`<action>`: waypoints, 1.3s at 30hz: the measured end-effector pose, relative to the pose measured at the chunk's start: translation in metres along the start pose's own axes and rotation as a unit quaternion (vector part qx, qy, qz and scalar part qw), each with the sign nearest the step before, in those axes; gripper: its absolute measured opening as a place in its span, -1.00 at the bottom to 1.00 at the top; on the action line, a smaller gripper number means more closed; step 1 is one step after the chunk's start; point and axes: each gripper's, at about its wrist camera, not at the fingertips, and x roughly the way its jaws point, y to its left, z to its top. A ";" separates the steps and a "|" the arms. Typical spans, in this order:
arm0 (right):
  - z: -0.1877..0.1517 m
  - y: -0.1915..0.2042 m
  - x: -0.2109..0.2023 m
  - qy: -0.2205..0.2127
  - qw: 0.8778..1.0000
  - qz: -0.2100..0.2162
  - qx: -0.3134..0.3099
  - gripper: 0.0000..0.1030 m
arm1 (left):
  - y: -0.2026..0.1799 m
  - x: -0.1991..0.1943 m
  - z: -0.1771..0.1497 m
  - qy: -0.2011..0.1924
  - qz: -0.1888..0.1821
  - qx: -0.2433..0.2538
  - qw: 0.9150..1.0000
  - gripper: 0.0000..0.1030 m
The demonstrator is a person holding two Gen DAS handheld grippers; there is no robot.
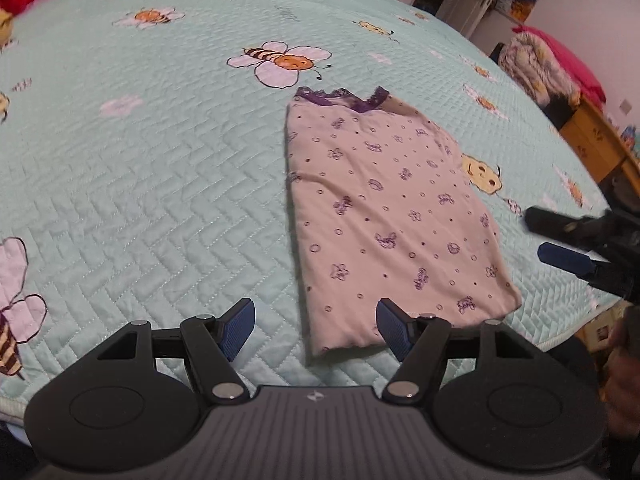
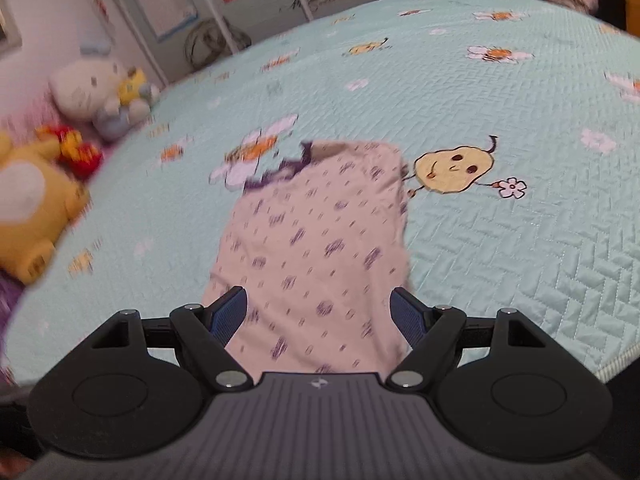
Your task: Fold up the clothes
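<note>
While both gaping, empty: left tool (image 1: 316, 330), right tool (image 2: 320, 316) over soft folded garment (image 1: 384, 216), quilted bedspread (image 1: 160, 160).

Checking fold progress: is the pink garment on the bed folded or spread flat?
Folded lengthwise: the pink garment lies as a narrow strip on the quilt, purple lace neckline bunched at the far end. Layers underneath cannot be seen.

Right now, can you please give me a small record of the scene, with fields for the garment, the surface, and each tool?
garment: pale nightdress with purple print and purple lace neckline, folded into a narrow strip, lying flat
surface: mint quilted bedspread with bee pattern
left tool: open, empty, above the near hem corner
right tool: open, empty, over the near hem
other things: plush toys at the far bed edge
</note>
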 end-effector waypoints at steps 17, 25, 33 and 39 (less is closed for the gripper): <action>0.070 -0.147 0.129 0.044 0.946 0.174 0.271 0.52 | 0.032 0.040 0.021 0.034 -0.054 -0.073 0.995 0.59; 0.095 -0.137 0.175 0.071 0.947 0.197 0.245 0.52 | 0.035 0.070 0.035 0.080 -0.163 -0.150 0.972 0.58; 0.113 -0.122 0.201 0.085 0.951 0.207 0.214 0.42 | 0.038 0.090 0.033 0.091 -0.210 -0.191 0.954 -0.07; 0.100 -0.122 0.213 0.105 0.949 0.197 0.221 -0.74 | 0.042 0.096 0.027 0.099 -0.208 -0.204 0.951 -0.77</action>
